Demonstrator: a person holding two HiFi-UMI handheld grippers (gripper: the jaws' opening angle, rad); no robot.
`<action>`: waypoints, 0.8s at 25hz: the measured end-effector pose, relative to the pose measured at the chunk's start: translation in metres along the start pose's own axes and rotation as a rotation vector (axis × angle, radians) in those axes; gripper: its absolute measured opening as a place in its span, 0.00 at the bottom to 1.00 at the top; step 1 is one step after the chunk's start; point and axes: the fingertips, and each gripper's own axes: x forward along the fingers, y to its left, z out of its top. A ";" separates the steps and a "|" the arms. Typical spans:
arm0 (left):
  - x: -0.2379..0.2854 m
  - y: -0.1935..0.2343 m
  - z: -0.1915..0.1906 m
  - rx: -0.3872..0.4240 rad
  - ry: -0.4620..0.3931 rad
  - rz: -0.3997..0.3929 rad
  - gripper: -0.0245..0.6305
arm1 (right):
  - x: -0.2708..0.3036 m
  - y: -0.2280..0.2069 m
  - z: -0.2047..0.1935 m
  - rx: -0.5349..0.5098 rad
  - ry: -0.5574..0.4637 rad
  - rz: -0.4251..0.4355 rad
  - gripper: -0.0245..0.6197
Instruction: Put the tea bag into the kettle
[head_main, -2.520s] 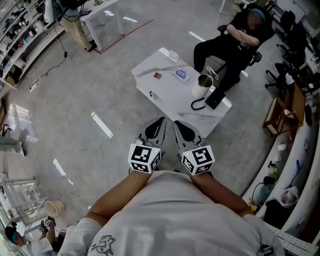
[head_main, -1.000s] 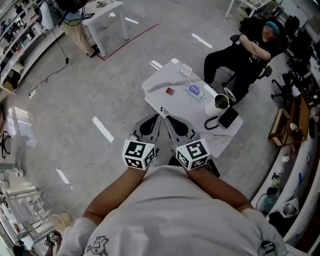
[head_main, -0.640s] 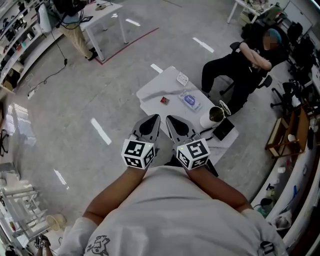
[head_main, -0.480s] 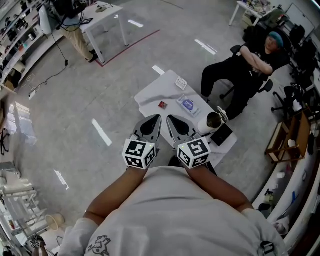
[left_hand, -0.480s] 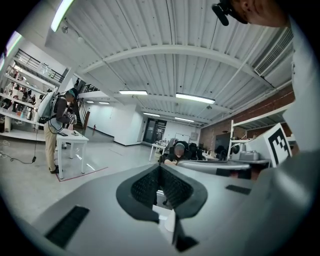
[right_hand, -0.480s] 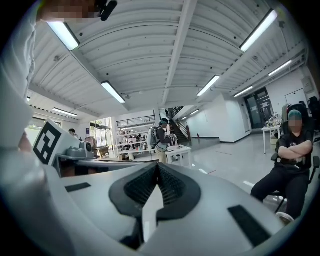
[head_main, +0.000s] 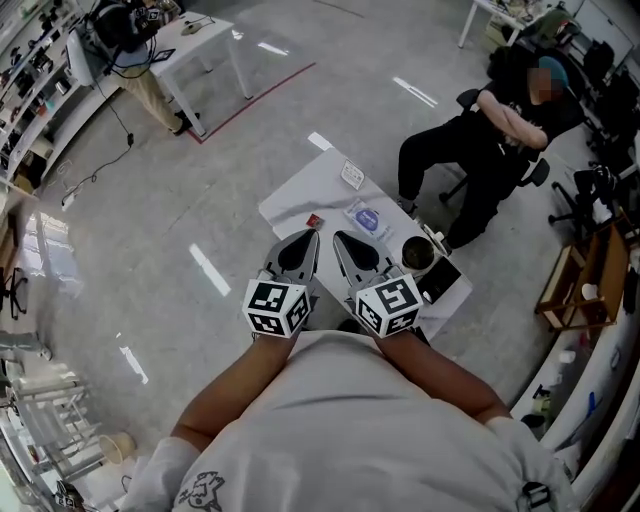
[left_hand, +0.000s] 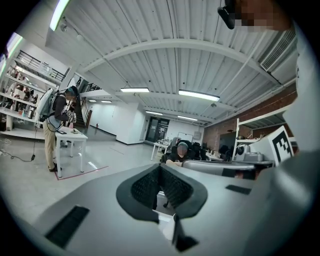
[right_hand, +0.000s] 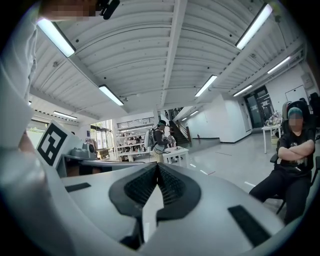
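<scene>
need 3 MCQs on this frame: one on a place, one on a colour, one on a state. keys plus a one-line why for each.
1. In the head view, where is the kettle?
A. On the floor
B. On the white table, toward its right end
C. On a chair

2. What colour is the tea bag near the table's left edge?
A. Red
B. Yellow
C. Green

3. How do the left gripper and the right gripper stand?
A. Both wide open
B. Left shut on the tea bag
C. Both shut, nothing between the jaws

Key:
1 B: the kettle stands on the tabletop, on the right side as the head view shows it.
2 A: the small packet shows as a red patch on the white top.
3 C: each gripper view shows its ribbed pads meeting, with nothing held between them.
</scene>
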 end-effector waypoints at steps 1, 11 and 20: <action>0.005 0.000 0.001 -0.002 0.001 0.000 0.05 | 0.000 -0.004 0.001 0.002 -0.002 -0.003 0.05; 0.051 -0.003 0.006 0.009 0.008 -0.044 0.05 | 0.004 -0.049 0.003 0.005 0.001 -0.062 0.05; 0.087 0.025 0.011 0.013 0.029 -0.056 0.05 | 0.037 -0.074 0.009 -0.023 0.017 -0.089 0.05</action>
